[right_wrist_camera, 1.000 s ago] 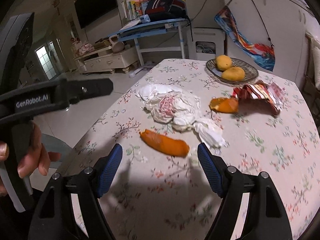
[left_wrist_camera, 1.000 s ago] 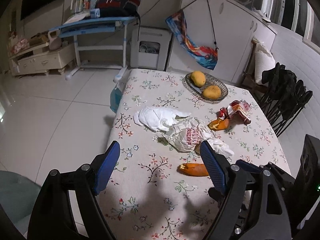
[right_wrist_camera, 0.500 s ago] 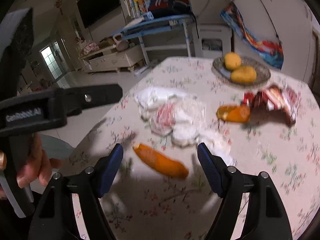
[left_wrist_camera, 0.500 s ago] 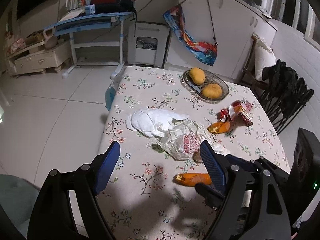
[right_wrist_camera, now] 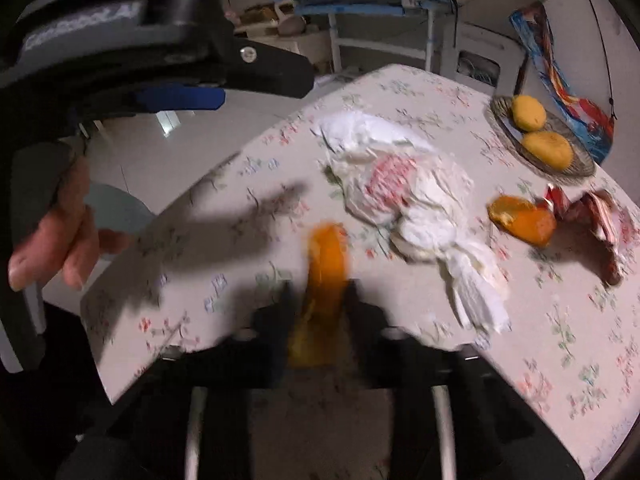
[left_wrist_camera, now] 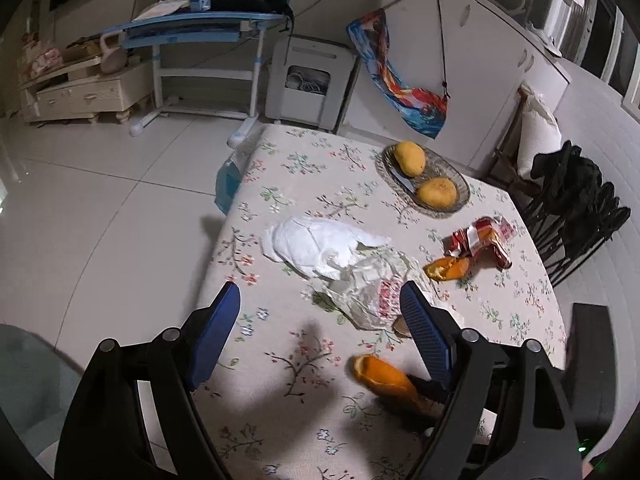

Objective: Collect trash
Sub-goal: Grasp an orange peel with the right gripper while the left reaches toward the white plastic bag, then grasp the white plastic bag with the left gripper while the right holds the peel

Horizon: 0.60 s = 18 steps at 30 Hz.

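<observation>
The long orange strip of fruit peel [right_wrist_camera: 326,264] lies near the table's front edge, pinched between the closed jaws of the right gripper [right_wrist_camera: 320,304]; beyond it the crumpled white paper wrappers [right_wrist_camera: 404,196] sit mid-table, a second orange peel piece [right_wrist_camera: 524,220] and a red foil wrapper [right_wrist_camera: 600,220] toward the right edge; the left gripper [left_wrist_camera: 320,320] hovers wide apart, empty, above the floral-clothed table [left_wrist_camera: 280,400].
</observation>
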Tool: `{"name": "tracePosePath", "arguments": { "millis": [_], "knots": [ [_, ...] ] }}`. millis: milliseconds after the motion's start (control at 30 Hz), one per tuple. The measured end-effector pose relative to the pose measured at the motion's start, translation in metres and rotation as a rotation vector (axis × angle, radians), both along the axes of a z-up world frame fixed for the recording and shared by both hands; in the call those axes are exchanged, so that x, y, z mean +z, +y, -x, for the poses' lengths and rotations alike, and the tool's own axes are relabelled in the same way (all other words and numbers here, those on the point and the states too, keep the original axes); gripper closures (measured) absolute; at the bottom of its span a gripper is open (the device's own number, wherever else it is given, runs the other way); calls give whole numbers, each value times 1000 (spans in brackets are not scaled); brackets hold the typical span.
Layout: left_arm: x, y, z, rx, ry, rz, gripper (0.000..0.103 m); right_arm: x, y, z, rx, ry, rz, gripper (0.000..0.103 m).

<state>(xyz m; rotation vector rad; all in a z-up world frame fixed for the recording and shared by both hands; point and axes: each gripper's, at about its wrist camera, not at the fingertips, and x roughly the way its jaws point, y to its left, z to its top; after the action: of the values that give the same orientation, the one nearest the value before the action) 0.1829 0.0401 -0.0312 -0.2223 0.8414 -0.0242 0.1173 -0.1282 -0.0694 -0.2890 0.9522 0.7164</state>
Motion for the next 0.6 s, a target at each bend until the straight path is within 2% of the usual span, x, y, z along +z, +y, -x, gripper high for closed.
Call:
{"name": "tracePosePath", "arguments": {
  "millis": [133, 267, 400, 600],
  "knots": [
    [-7, -25, -9, -69, 8, -49, 24, 4, -32, 12, -56, 28, 31, 86],
    [-19, -51, -21, -127, 34, -99, 24, 1, -68, 20, -135, 84, -3, 86],
    [-25, -68, -31, -144, 49, -112, 24, -2, -80, 17, -166, 136, -86, 86],
    [-37, -81, -45, -140, 76, -136, 25, -2, -75, 18, -151, 118, -66, 86]
  ]
}}
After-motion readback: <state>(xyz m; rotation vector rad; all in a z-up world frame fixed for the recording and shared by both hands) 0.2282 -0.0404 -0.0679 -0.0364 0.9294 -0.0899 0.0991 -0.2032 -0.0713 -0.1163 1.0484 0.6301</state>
